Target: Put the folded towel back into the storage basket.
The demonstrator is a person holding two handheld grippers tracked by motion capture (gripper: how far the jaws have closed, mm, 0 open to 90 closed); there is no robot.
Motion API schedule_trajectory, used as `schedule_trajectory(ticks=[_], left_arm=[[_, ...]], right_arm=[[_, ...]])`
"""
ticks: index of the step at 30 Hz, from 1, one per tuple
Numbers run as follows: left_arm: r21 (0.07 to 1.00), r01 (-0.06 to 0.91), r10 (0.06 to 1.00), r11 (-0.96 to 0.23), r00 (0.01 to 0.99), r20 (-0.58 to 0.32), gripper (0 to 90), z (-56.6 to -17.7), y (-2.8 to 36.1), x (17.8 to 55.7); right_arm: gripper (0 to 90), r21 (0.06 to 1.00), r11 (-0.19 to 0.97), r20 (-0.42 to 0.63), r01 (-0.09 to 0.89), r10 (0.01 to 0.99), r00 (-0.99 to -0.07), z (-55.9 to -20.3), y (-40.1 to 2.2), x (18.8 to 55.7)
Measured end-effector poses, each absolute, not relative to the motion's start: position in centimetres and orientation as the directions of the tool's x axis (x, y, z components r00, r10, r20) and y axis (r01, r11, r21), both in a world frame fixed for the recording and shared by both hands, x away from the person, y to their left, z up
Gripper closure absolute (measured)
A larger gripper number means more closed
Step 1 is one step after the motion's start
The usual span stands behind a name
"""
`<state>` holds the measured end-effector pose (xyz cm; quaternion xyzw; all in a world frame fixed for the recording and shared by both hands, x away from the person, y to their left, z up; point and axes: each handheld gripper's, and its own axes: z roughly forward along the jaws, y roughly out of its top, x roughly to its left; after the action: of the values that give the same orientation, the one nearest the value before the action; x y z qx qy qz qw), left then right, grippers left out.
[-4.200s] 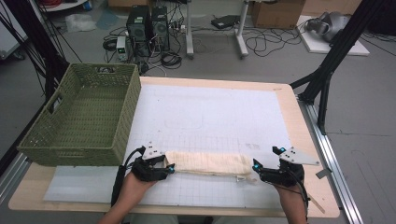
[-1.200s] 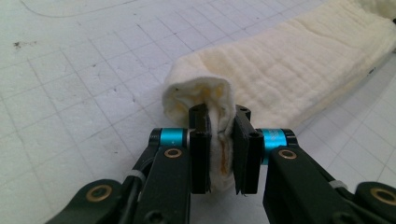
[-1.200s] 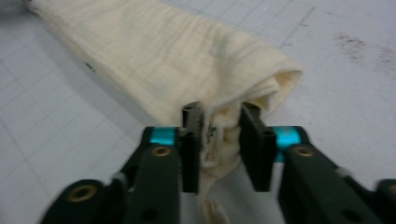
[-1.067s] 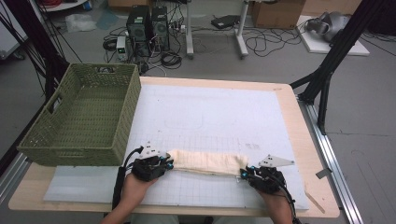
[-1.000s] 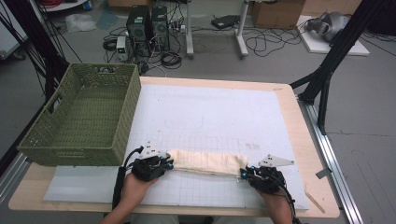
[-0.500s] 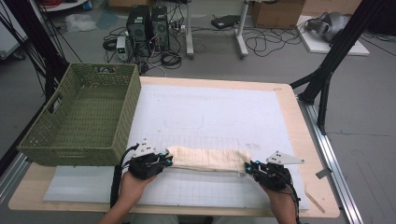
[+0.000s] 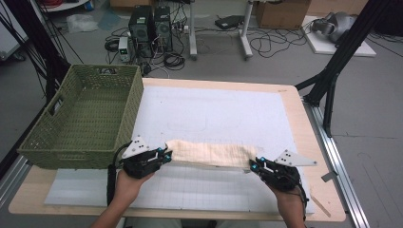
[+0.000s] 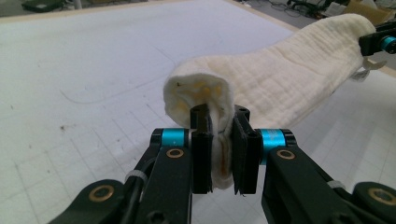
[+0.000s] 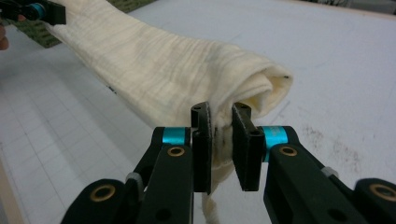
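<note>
- The cream-coloured, loosely rolled quilted cloth [image 7: 209, 154] hangs in a shallow span over the near part of the white gridded mat [image 7: 214, 114], its long axis running side to side across the table, parallel to the near edge.
- The left gripper [image 7: 164, 155] has its black jaws nearly together, pinching the folded layers at the cloth's left end [image 8: 201, 100]; the roll's open mouth bulges just above the pads.
- The right gripper [image 7: 254, 165] is clamped the same way on the opposite end [image 9: 261, 91], with a loose tail of cloth dangling below its jaws.
- The woven olive-green plastic basket [image 7: 81, 118] stands at the table's left edge, just beside the left gripper and well apart from the right one.
- My reading: the cloth is bound for the basket, which lies off the roll's left end, almost in line with it, so the left hand leads and the right must travel farthest.
</note>
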<state>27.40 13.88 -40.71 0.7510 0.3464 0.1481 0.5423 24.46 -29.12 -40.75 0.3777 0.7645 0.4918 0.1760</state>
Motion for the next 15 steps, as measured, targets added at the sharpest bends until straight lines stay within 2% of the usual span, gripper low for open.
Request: schedule_trajectory(ticks=[15], left_arm=[[0.945,0.306,0.693,-0.113,0.706,-0.146,79.8,-37.9,16.3,27.2]], right_arm=[[79.6,0.924,0.207,0.090,0.322,0.700,-0.708,-38.1,-27.9,26.9]])
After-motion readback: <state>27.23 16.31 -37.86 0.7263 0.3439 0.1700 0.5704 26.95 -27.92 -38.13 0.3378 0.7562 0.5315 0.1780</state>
